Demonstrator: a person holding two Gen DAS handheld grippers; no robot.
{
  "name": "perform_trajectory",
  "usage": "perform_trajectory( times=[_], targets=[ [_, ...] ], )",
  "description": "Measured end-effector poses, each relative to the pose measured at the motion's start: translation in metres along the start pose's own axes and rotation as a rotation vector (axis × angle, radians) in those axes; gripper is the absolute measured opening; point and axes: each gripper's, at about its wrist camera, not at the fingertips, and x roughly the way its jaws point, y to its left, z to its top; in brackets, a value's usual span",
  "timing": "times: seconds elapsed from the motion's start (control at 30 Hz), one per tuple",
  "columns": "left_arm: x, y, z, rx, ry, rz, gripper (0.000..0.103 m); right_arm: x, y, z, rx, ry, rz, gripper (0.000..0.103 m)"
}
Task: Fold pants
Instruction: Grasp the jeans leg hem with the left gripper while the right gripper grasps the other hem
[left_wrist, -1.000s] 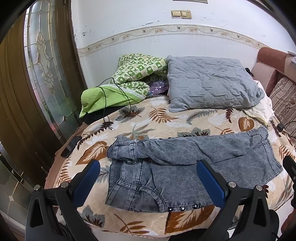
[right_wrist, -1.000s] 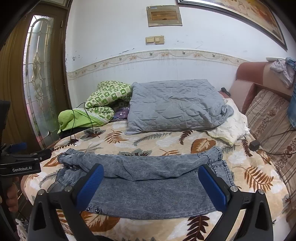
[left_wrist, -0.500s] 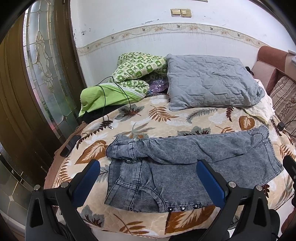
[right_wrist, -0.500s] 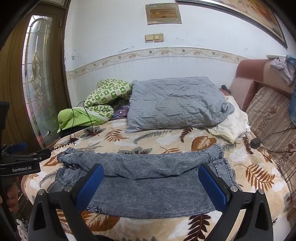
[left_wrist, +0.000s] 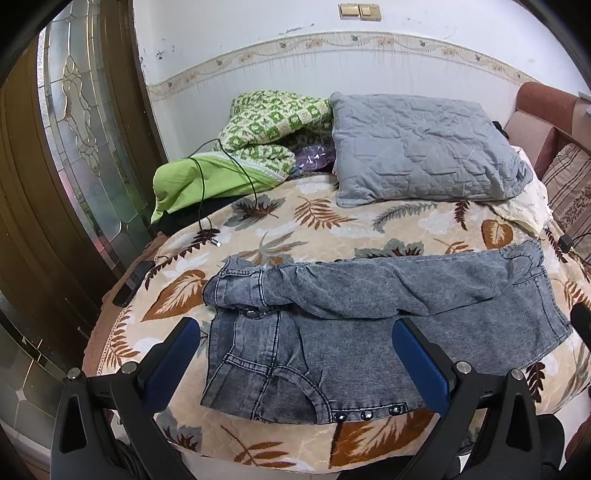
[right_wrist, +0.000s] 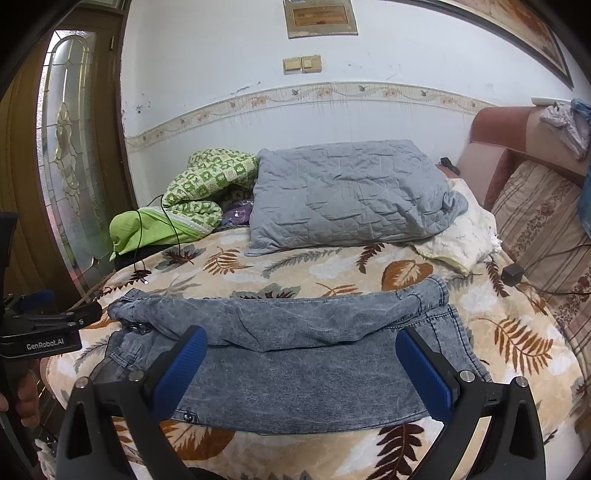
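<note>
Left wrist view: pants (left_wrist: 369, 317), grey denim, lie flat on bed (left_wrist: 325, 229), one leg folded over, below grey pillow (left_wrist: 424, 147). Left gripper (left_wrist: 295, 362) and right gripper (right_wrist: 301, 369): fingers spread wide, empty, short of the pants' near edge.

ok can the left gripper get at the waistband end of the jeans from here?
Probably yes. The left gripper is open and holds nothing, and the jeans lie flat on the bedspread with the waistband end directly ahead, nothing lying over it.
</note>
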Motion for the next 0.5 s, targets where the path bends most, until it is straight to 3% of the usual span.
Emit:
perform_trajectory(
  times=[0.2,0.27,0.5],
  targets=[
    [0.039,0.019,0.001,-0.009,0.074,0.026,0.103,0.021,-0.015,0.002,0.015,0.044,-0.027,0.103],
    [0.055,0.030,0.004,-0.036,0.065,0.037,0.103,0.031,-0.025,0.004,0.019,0.061,-0.044,0.103],
    [0.130,0.092,0.035,-0.105,0.184,0.080,0.103,0.081,-0.085,0.024,0.100,0.151,-0.101,0.103]
  ],
)
